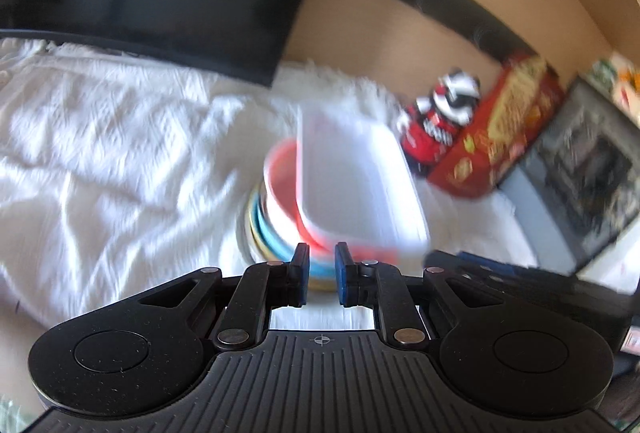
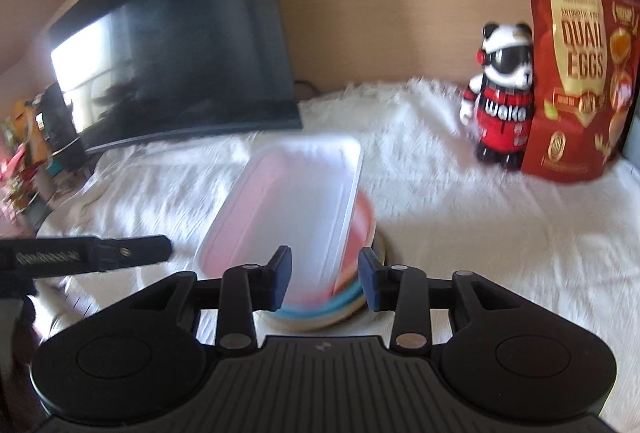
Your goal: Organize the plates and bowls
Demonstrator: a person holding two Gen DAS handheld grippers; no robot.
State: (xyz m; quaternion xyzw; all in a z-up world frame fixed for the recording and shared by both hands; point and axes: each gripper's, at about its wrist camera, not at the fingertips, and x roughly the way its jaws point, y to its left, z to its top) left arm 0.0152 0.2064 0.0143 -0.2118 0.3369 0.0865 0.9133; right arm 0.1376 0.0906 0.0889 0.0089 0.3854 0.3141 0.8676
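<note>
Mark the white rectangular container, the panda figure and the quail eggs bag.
white rectangular container [image 2: 296, 201]: right wrist view, its translucent base.
panda figure [image 2: 502, 105]: right wrist view, red torso.
quail eggs bag [image 2: 580, 73]: right wrist view, front label.

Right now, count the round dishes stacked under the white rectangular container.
3 distinguishable by rim colour, nested on the white cloth: red bowl on top, blue dish beneath, yellow dish lowest. Blur and the white rectangular container may hide more.

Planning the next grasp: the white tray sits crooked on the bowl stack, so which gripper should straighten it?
Probably the right gripper: its open jaws already straddle the white tray's near edge. The left gripper is narrower and faces the bowl stack below.
</note>
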